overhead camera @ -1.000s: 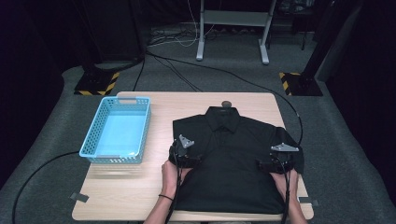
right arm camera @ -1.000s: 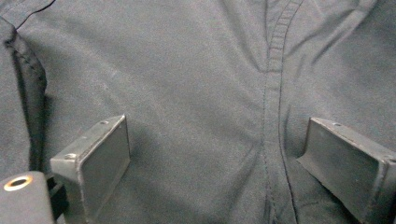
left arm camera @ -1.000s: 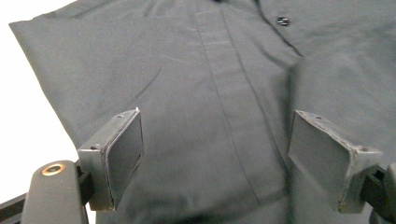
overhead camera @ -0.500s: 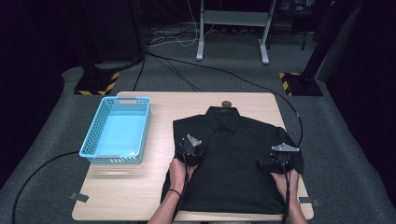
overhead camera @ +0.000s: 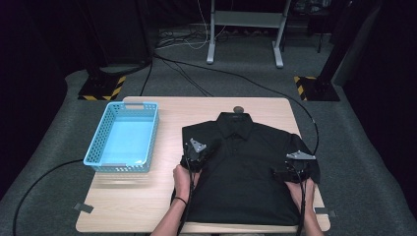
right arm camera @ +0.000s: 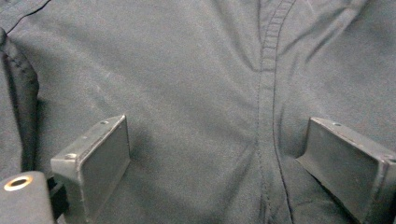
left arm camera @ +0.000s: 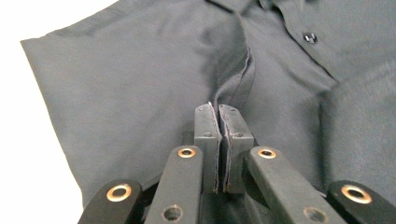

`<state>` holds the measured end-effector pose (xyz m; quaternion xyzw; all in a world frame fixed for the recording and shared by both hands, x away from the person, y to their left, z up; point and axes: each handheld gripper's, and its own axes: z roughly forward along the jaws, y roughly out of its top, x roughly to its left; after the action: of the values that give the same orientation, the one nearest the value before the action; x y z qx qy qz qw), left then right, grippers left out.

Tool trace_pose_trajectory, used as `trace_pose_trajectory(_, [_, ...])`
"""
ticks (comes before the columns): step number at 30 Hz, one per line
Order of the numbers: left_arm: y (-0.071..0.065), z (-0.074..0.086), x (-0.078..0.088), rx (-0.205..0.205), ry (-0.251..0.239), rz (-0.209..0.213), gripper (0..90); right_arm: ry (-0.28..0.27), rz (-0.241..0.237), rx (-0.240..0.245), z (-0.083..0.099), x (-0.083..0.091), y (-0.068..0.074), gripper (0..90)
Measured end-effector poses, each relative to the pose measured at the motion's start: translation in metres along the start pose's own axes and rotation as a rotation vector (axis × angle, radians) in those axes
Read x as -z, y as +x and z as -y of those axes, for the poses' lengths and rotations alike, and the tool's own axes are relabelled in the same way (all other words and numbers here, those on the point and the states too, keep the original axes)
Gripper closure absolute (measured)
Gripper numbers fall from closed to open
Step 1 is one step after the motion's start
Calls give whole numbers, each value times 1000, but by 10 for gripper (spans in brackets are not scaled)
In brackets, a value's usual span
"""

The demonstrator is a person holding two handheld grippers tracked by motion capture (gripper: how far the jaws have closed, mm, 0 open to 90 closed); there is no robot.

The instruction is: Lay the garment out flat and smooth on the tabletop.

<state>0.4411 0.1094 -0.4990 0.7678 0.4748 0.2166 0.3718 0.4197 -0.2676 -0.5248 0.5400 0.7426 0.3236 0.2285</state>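
We see the room dim and nearly black around a tabletop (overhead camera: 147,206) lit from overhead. Left of the left gripper (left arm camera: 222,116) the tabletop glares to blank white. Beyond its sharp pads, the black shirt (left arm camera: 140,84) softens slightly; shadows stay faint.

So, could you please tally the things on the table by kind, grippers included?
Shirt, black: 1
Basket, blue: 1
Grippers, left gripper pinching the shirt and right gripper open over it: 2
Small round thing behind the collar: 1
Total: 5
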Motion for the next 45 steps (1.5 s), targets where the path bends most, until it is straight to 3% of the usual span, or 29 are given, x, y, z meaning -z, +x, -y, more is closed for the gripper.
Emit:
trace_pose_trajectory(4, [15, 3, 9, 65, -36, -1, 871, 0, 5, -3, 0, 0, -1, 66])
trace_pose_trajectory(13, [42, 11, 28, 146, -96, -33, 872, 1, 13, -12, 1, 1, -3, 66])
trace_pose_trajectory(22, [62, 35, 43, 183, -98, -85, 871, 0, 24, -20, 4, 4, -8, 66])
trace_pose_trajectory(30, [69, 62, 55, 195, -52, -113, 838, 1, 25, -24, 4, 5, -10, 66])
trace_pose_trajectory(36, [67, 76, 70, 192, -46, -114, 694, 1, 25, -23, 5, 6, -12, 66])
trace_pose_trajectory(41, [59, 79, 90, 200, -82, -102, 563, 3, 24, -21, 5, 6, -14, 66])
trace_pose_trajectory(45, [51, 66, 105, 194, -154, -78, 485, 4, 22, -20, 5, 6, -15, 63])
